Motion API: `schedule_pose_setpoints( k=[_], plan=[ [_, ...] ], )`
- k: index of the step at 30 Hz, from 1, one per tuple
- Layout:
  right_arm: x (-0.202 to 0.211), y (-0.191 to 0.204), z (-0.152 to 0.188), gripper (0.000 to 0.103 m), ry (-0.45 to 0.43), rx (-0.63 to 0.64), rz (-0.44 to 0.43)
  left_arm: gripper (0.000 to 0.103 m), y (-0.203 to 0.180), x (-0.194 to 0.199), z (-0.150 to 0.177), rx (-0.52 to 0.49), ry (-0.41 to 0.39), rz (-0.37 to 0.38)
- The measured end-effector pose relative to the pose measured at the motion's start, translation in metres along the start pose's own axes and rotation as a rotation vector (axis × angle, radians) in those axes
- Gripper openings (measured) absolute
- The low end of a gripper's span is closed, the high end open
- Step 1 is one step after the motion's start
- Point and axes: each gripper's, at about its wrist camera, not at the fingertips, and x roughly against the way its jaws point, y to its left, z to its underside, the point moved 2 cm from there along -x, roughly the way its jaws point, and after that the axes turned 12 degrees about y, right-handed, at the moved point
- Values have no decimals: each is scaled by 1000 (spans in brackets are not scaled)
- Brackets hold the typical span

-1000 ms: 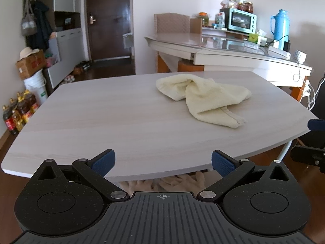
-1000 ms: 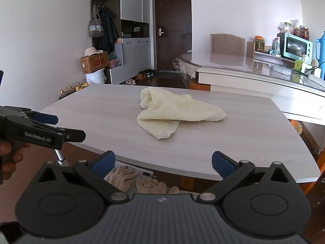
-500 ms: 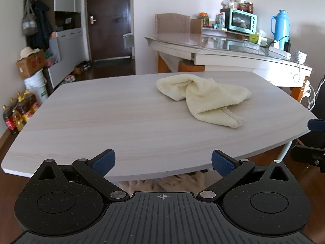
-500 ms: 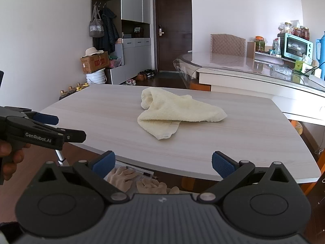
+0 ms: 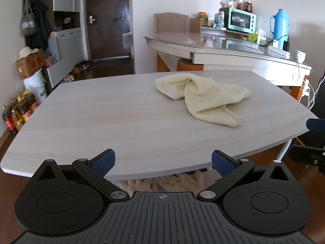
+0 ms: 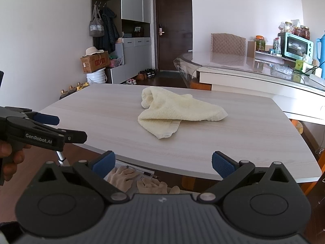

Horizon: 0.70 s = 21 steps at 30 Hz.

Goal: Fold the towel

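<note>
In the left wrist view, the left gripper (image 5: 162,162) hangs just off the near edge of a pale wood-grain table (image 5: 101,118), its blue-padded fingers (image 5: 103,162) spread wide with nothing between them. The towel (image 5: 205,97), pale yellow and crumpled, lies on the far right part of the tabletop, well apart from the gripper; one hemmed corner points toward the near right edge. At the right border of this view part of the right gripper (image 5: 312,140) shows, off the table's right side. Beyond the table stands a glass-topped counter (image 5: 223,46) carrying a teal toaster oven (image 5: 241,21) and a blue thermos (image 5: 279,28). In the right wrist view, the right gripper (image 6: 163,162) also sits short of the table's near edge, its fingers (image 6: 223,165) likewise spread wide and empty. The towel (image 6: 178,111) rests near the middle of the tabletop, bunched, with one folded flap lying toward the camera and a rolled end at the far side. At the left, the left gripper (image 6: 50,130) appears from the side, held in a person's hand (image 6: 10,158) beside the table's edge, its tips parted. Under the table edge, some pale gloves (image 6: 126,178) lie on a surface below.
</note>
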Motion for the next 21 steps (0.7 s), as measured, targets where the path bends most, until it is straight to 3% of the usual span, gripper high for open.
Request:
schedule_pose_setpoints(
  k=[21],
  plan=[
    [-4,3,-18,102,-2,11,-1,103,1,-2,-17,-11,-3,5]
  ],
)
